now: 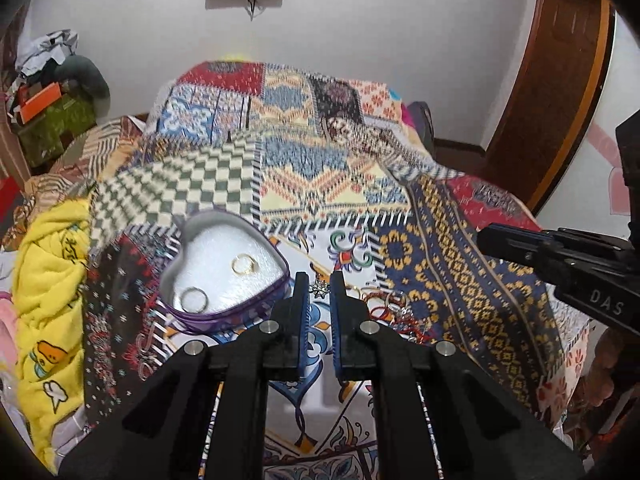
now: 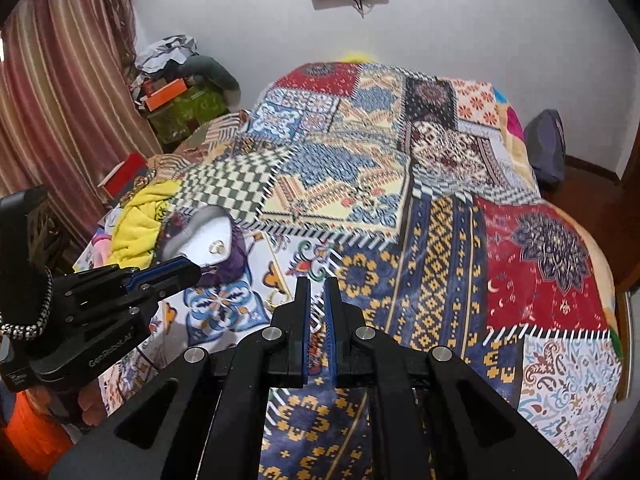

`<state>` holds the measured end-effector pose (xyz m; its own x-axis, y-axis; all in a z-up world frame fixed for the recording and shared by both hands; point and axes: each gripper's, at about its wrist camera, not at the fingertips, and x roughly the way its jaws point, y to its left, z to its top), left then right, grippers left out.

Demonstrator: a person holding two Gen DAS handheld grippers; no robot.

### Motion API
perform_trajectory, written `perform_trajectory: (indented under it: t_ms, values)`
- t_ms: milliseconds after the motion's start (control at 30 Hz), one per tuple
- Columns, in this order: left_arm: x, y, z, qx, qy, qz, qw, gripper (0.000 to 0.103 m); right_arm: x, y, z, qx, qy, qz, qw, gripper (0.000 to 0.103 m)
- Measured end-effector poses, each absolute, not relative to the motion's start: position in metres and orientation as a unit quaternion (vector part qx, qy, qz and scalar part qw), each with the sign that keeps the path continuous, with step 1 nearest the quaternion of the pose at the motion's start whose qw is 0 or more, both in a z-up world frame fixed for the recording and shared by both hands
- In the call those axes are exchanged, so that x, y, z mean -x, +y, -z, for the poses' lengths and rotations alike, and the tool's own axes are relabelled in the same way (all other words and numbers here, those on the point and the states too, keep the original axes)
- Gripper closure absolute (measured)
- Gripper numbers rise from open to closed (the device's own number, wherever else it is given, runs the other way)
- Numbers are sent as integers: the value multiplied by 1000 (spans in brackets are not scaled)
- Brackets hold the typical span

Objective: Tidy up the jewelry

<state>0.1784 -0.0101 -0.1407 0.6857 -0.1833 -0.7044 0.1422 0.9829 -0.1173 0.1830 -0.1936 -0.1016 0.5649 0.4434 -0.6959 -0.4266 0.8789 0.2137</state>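
A heart-shaped tin (image 1: 208,236) with a purple rim lies on the patchwork blanket and holds a gold ring (image 1: 243,264) and a silver ring (image 1: 194,299). My left gripper (image 1: 319,278) hangs just right of the tin, its pads shut on a small silver star-shaped piece (image 1: 320,289). A tangle of red threads, rings and chains (image 1: 390,306) lies right of it on the blanket. My right gripper (image 2: 318,282) is shut above that tangle, and red thread shows through the slit between its fingers. In the right wrist view the left gripper (image 2: 192,270) reaches in beside the tin (image 2: 208,228).
The patchwork blanket (image 1: 340,168) covers a bed. A yellow cloth (image 1: 52,280) is bunched at its left edge. Boxes and clutter (image 2: 180,96) are stacked by the striped curtain (image 2: 60,100). A wooden door frame (image 1: 552,100) stands on the right.
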Motion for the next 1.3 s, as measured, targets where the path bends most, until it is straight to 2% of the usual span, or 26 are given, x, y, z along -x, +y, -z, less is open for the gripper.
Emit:
perform_trajectory:
  t_ms: [500,800,933,1300]
  values:
    - [-161,25,111,44,343,57,937,95,-184,-162,73,2,357,-271,894,97]
    - [-159,45,122,58,350,39,934,95,-183,-155,114,34,415,-263,870,95]
    - [-160,47,128,65,355,38,932,95,-186,-159,146,47,460,-249,851,82]
    - [-161,41,137,57,364,39,929,95,-192,-155,176,60,491,-241,835,82]
